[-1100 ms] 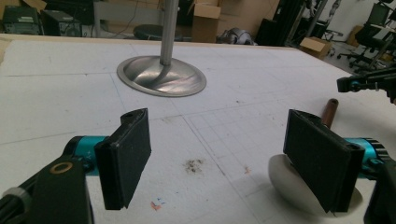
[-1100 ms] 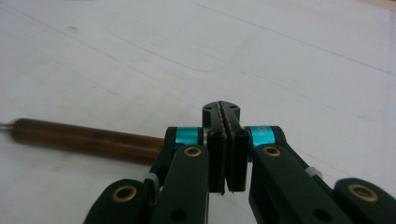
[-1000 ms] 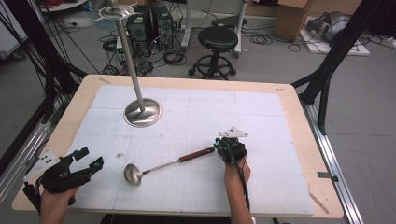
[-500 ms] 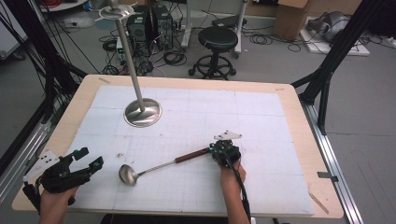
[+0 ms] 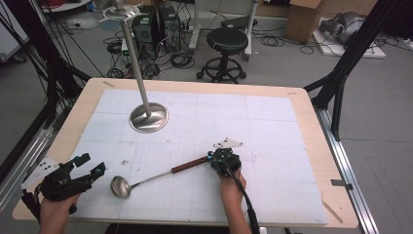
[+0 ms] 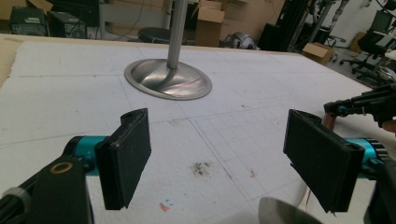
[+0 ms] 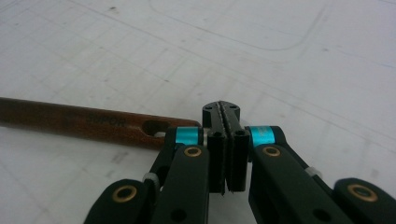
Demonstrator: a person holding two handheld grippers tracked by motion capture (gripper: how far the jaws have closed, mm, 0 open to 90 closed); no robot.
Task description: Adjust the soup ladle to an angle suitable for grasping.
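ladle (image 5: 146, 179) beside right hand-held gripper (image 5: 223, 161) (jaws closed).

High view overlooks the table (image 5: 311, 146); gripper views skim it closely

A wooden table (image 5: 311, 127) carries a white gridded mat (image 5: 272, 122) that covers most of its top, leaving a bare wood border all round. On the mat, far left, stands 1 metal stand (image 5: 148, 117) with a round base and an upright pole. Near the middle lies 1 ladle (image 5: 146, 180), bowl to the left, brown wooden handle pointing right. Small dark smudges mark the mat near left.
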